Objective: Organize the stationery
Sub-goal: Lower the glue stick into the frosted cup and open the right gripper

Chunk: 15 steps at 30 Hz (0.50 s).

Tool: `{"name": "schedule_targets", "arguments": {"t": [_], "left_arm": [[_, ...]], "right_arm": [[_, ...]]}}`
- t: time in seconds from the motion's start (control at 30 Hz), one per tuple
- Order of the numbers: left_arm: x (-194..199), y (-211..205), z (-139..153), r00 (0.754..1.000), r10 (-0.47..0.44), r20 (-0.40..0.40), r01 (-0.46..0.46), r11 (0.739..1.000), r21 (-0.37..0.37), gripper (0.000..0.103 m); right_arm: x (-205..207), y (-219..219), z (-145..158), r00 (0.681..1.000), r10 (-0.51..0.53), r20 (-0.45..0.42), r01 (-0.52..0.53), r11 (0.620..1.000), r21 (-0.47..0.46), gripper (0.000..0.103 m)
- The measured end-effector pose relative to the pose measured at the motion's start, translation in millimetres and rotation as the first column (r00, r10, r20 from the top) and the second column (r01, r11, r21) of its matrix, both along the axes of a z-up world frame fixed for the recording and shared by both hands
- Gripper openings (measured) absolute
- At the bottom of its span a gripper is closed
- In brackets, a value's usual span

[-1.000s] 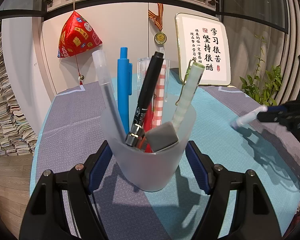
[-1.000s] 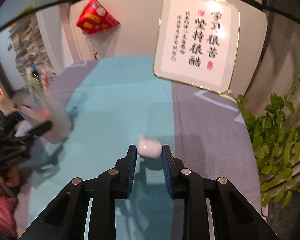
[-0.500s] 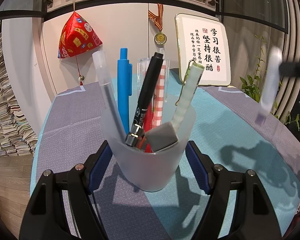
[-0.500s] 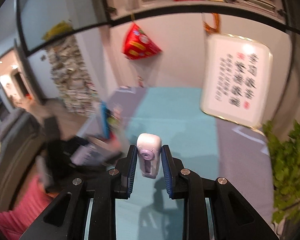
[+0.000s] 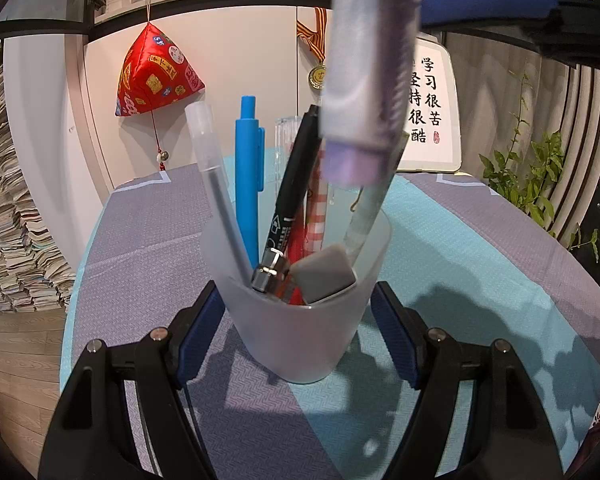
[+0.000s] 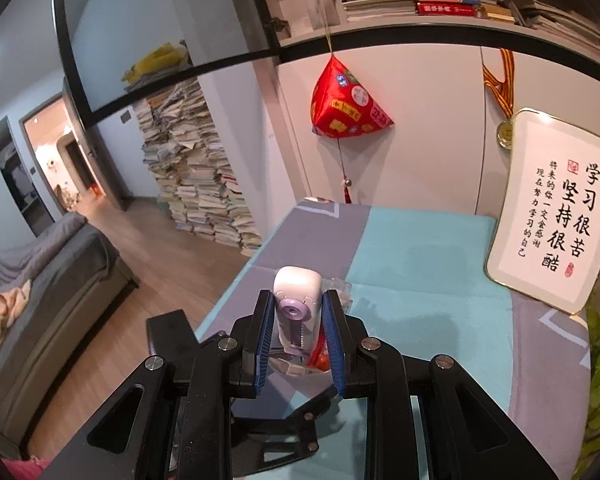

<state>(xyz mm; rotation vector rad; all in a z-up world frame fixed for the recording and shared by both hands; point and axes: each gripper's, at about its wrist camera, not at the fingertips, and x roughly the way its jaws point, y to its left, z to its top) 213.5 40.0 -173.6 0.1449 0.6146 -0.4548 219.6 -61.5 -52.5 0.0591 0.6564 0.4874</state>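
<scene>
The cup (image 5: pixel 300 332) was frosted white, holding a bright blue pen (image 5: pixel 247 184), a black marker (image 5: pixel 292 196) and a grey eraser (image 5: pixel 324 274). The correction tape (image 6: pixel 297 312) was white with lilac parts. The desk (image 5: pixel 480 248) cloth was teal and grey-purple with a fine zigzag weave.
</scene>
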Motion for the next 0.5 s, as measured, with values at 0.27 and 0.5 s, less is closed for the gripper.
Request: {"name": "schedule_targets", "arguments": {"t": [0.27,0.5], "left_arm": [[0.1,0.5,0.3,1.000,0.000,0.000,0.000,1.000,0.000,0.075],[0.7,-0.3,-0.2,1.000,0.000,-0.002,0.000,1.000,0.002,0.075]], "right_arm": [[5.5,11.0,-13.7,1.000,0.008,0.028,-0.006,0.998,-0.065,0.026],[12.0,1.7,-22.9,0.999,0.014,-0.035,-0.015,1.000,-0.016,0.026]]}}
